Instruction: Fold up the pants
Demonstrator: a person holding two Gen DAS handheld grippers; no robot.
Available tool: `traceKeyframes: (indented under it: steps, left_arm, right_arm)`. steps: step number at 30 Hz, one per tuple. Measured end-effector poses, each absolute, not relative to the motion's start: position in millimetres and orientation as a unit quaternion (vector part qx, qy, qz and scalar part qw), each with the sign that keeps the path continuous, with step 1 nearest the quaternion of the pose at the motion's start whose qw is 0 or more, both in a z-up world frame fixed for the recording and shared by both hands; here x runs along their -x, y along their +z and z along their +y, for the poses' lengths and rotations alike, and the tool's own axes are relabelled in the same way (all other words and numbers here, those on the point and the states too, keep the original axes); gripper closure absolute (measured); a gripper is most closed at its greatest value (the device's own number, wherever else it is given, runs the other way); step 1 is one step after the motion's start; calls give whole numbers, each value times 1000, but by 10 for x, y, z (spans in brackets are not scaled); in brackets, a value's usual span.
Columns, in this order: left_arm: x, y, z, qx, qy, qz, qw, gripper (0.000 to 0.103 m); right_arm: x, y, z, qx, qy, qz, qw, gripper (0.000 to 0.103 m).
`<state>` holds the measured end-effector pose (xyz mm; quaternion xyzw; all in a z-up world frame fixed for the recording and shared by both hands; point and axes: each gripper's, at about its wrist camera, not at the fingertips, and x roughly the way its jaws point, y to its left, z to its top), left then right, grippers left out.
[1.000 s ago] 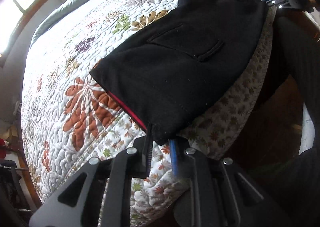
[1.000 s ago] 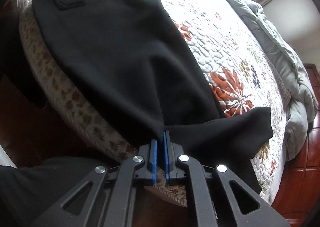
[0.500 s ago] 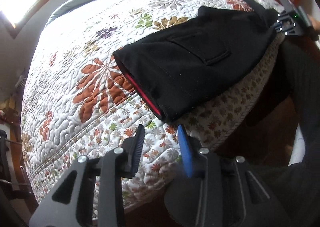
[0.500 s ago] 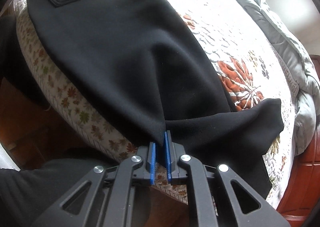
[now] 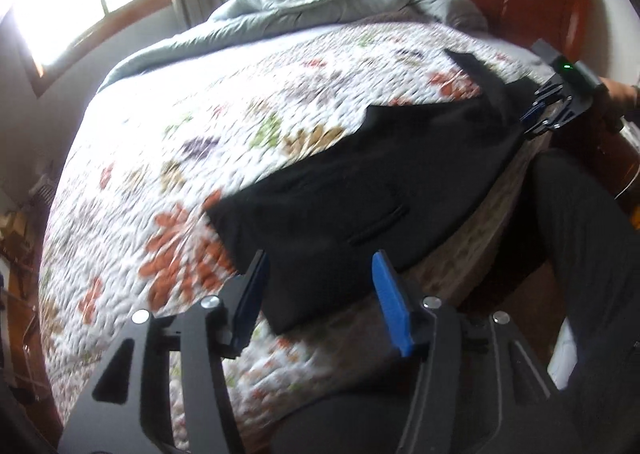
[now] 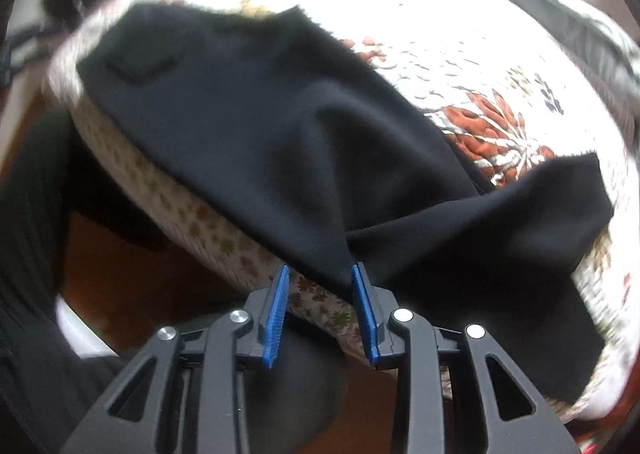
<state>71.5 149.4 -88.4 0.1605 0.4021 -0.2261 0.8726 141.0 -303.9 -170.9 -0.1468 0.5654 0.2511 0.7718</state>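
the black pants (image 5: 360, 206) lie along the near edge of the quilt (image 5: 192, 158). left gripper (image 5: 316, 294) and right gripper (image 6: 320, 286) both gape, holding nothing. the cloth looks soft, limp, probably thick; best pinched at a hem corner.

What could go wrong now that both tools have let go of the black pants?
The pants lie along the bed's edge, and part of the cloth hangs over the quilt's side, so it could slide down to the floor. One leg end juts out crookedly, so the next fold may come out uneven. Both the left tool and right tool are open.
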Motion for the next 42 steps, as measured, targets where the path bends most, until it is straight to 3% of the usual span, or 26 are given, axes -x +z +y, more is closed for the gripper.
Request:
traceKeyframes:
  steps: [2, 3, 5, 8, 15, 23, 26, 27, 28, 29, 31, 34, 42]
  left_arm:
    - [-794, -812, 1259, -137, -241, 384, 881, 38]
    - [-821, -777, 1124, -122, -246, 376, 885, 26]
    - [-964, -800, 843, -91, -251, 364, 892, 19]
    - [-1248, -980, 302, -42, -267, 372, 888, 19]
    - [-1721, -1710, -746, -60, -233, 422, 874, 19]
    - [-1895, -2245, -854, -75, -205, 471, 854, 14]
    - [-1819, -2296, -915, -110, -198, 454, 862, 11]
    - [-1815, -2292, -916, -111, -197, 454, 862, 11]
    - [-1813, -2290, -894, -108, -197, 455, 862, 10]
    - [-1828, -2290, -884, -104, -200, 458, 860, 10]
    - [-1837, -2276, -873, -102, -204, 461, 858, 9]
    - [-1831, -2286, -874, -101, -203, 460, 858, 9]
    - [-1813, -2278, -883, -91, -192, 454, 865, 9]
  right_arm:
    - [-1593, -1529, -3227, 95, 233, 551, 795, 71]
    - [-1747, -1442, -3340, 74, 211, 545, 808, 68]
    - [-2123, -1273, -3689, 30, 135, 530, 837, 58]
    - [-2849, -1152, -4282, -23, 7, 528, 849, 54]
    - [-4097, -1565, -5159, -142, -108, 578, 796, 54]
    - [-4568, -2039, -5239, -68, -212, 604, 765, 35]
    - [-4644, -2167, -5190, -28, -248, 614, 749, 34]
    - [-4633, -2170, -5209, -37, -249, 612, 749, 37]
    - [-4632, -2168, -5240, -48, -246, 612, 750, 51]
    - [-4623, -2159, -5264, -60, -239, 614, 750, 60]
    - [-4603, -2064, -5289, -65, -230, 613, 753, 92]
    - [-4504, -1688, -5349, -70, -216, 588, 776, 96]
    - [-3888, -324, -5462, -125, -132, 481, 858, 97]
